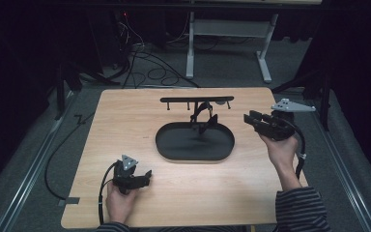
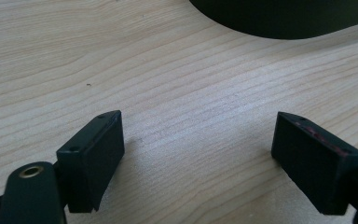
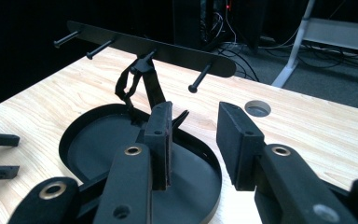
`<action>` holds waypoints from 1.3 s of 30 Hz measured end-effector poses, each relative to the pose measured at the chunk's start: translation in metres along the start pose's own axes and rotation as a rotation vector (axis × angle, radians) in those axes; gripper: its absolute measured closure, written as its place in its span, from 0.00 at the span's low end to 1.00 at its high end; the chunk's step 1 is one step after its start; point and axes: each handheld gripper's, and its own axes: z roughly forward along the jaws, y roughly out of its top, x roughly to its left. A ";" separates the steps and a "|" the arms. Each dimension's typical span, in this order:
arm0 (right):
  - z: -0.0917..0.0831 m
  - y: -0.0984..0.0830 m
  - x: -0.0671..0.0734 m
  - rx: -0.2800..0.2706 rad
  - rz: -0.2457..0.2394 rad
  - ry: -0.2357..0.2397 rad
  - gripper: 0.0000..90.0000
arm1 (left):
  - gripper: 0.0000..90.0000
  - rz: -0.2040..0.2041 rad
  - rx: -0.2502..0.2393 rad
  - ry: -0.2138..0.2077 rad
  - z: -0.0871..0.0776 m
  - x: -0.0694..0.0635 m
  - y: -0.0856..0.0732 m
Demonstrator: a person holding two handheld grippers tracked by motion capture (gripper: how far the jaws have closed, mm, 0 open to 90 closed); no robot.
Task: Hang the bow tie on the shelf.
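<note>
With nothing between its parted jaws, right gripper (image 3: pixel 193 140) faces rack (image 3: pixel 158 46) beyond them; left gripper (image 2: pixel 200 154) rests released. Next: approach strap (image 3: pixel 130 81) on peg.

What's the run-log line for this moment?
left tool: open, empty, over table | right tool: open, empty, beside rack | tray: empty

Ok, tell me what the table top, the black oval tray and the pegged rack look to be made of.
Table top: pale wood or wood-look laminate, matt; grain lines run across it in the left gripper view.
Black oval tray: probably plastic or coated metal, matt black with a thin raised rim; the look leaves it open.
Pegged rack: a thin flat black bar with round-headed pegs, likely painted metal, slight sheen.
</note>
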 end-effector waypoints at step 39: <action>-0.009 -0.085 -0.005 0.030 0.078 -0.036 0.68 | 0.19 0.000 0.000 -0.002 0.000 0.000 0.000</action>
